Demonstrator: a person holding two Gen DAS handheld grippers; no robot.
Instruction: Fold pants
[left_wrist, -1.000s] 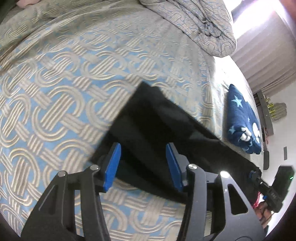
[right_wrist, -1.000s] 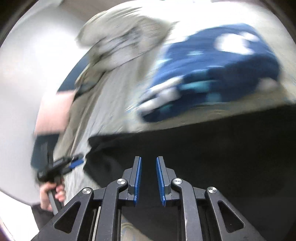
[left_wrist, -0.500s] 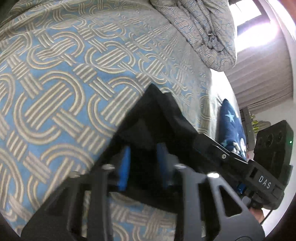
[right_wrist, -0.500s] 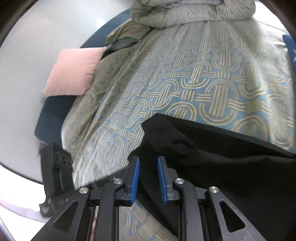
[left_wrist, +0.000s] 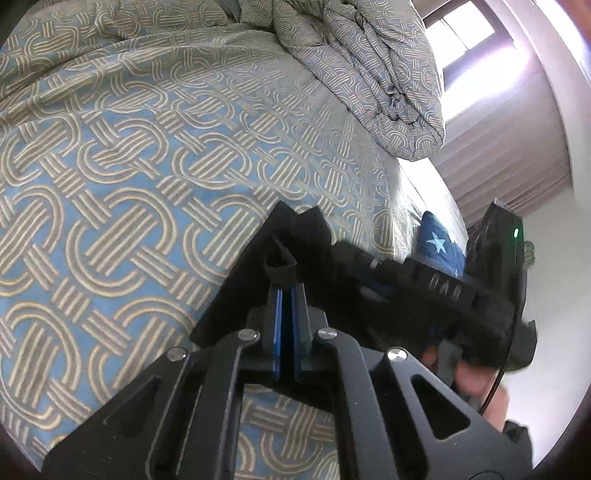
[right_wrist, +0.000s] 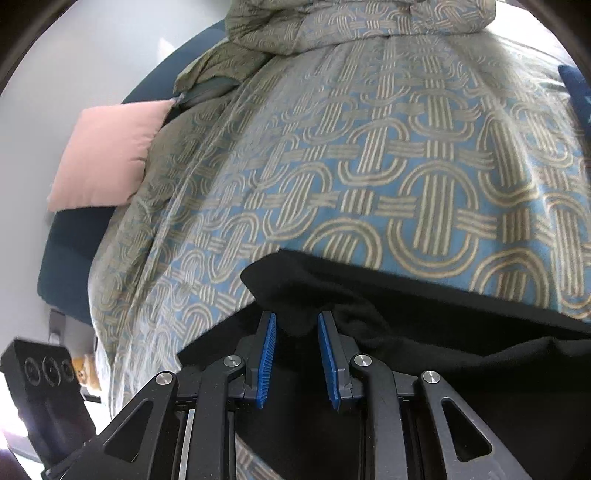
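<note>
On the bedspread, black pants, left tool pinching them

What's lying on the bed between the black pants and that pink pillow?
Nothing but bare patterned bedspread. The right wrist view shows it running uninterrupted from the black pants up to the pink pillow at the bed's left edge.

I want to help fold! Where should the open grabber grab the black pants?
Probably the raised black fold right between the right gripper's pads, near the corner of the pants. Come in low from the near edge of the bedspread, because that lip bunches up there. The left gripper already pinches a neighbouring corner, so both ends would lift evenly.
</note>
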